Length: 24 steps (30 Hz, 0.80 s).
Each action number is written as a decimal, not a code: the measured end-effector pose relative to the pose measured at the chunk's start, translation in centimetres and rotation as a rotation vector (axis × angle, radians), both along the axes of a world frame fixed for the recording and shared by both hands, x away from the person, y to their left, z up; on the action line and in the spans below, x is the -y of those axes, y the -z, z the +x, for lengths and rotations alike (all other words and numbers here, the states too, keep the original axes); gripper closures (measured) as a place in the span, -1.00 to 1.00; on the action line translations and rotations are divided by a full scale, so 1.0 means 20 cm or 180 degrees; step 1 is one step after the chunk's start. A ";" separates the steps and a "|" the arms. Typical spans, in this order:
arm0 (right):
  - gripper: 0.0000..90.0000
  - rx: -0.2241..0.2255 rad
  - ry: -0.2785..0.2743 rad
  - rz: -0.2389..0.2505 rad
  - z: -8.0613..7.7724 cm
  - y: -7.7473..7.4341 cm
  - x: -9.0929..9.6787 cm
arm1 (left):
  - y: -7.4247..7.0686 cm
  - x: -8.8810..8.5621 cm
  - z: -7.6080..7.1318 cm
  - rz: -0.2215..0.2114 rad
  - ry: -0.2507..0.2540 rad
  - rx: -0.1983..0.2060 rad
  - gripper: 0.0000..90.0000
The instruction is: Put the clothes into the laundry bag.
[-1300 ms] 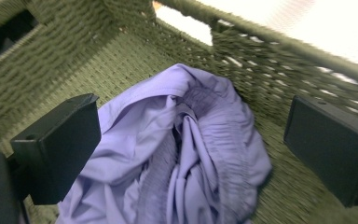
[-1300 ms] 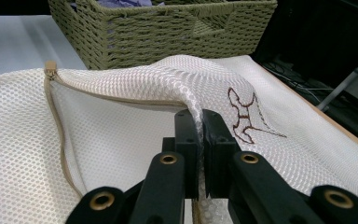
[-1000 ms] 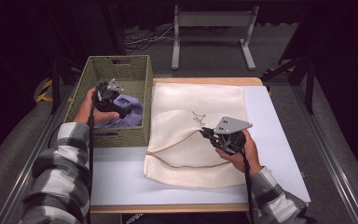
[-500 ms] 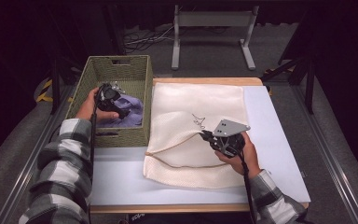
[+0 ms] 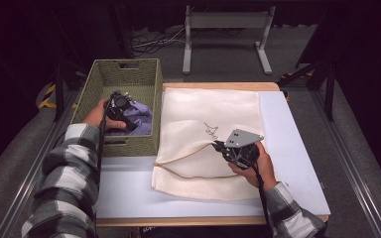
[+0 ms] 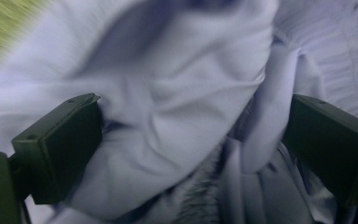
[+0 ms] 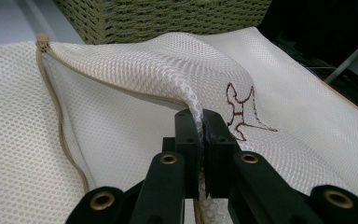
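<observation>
From the high view, my left tongs (image 5: 120, 105) are down inside the olive-green woven basket (image 5: 97, 79) at the left end of the white surface (image 5: 297, 148), right over the crumpled lilac cloth (image 5: 140, 119) that lies in the basket's near half. My right tongs (image 5: 217, 145), with the grey three-cornered plate on top, sit on the cream mesh laundry bag (image 5: 213, 111) spread flat beside the basket. They pinch its upper layer near the open edge, so the mesh rises in a small ridge towards them.

In the left gripper view, my left tongs (image 6: 191, 140) stand wide apart, one jaw low at the left and one at the right. Folds of the lilac cloth (image 6: 168, 93) bulge between them and lie against the left jaw's inner face. I cannot tell whether the right jaw touches cloth. The picture is blurred, and nothing is clamped.

In the right gripper view, my right tongs (image 7: 201, 128) are closed tight on a fold of the cream mesh laundry bag (image 7: 135, 65), lifted clear of the lower layer. A small brown embroidered figure (image 7: 240, 109) lies just to the right of the jaws, the tan drawstring edge (image 7: 58, 119) runs along the left, and the basket (image 7: 168, 18) stands behind.
</observation>
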State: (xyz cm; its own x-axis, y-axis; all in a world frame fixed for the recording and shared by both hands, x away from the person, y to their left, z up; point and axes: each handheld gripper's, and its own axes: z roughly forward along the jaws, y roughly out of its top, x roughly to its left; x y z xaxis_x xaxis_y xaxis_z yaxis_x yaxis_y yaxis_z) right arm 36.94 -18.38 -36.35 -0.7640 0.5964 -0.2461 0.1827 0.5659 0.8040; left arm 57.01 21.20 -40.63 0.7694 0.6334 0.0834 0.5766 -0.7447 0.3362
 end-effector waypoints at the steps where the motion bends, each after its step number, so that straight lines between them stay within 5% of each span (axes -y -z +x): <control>1: 0.93 0.0001 -0.0011 -0.0021 0.00 0.00 0.00 | 0.01 0.00 0.00 0.0001 0.0028 -0.0095 -0.88; 4: 0.93 -0.0024 -0.0044 -0.0010 0.00 0.01 -0.01 | 0.02 0.01 0.00 -0.0054 0.0110 -0.0224 -0.77; 8: 0.93 -0.0038 -0.0051 -0.0014 0.00 0.01 0.00 | 0.04 0.02 0.01 0.0151 0.0199 -0.0294 -0.55; 11: 0.93 -0.0057 -0.0055 -0.0018 0.00 0.02 0.00 | 0.03 0.02 0.01 0.0094 0.0285 -0.0360 -0.32; 13: 0.93 -0.0067 -0.0066 -0.0009 0.00 0.02 0.00 | 0.01 0.02 0.01 0.0163 0.0317 -0.0289 0.10; 17: 0.93 -0.0088 -0.0069 -0.0022 0.01 0.03 0.00 | 0.01 0.02 0.01 0.0183 0.0355 -0.0254 0.53; 24: 0.94 -0.0067 -0.0049 0.0018 0.01 0.02 0.01 | -0.04 0.01 -0.01 0.0263 0.0257 0.0144 0.65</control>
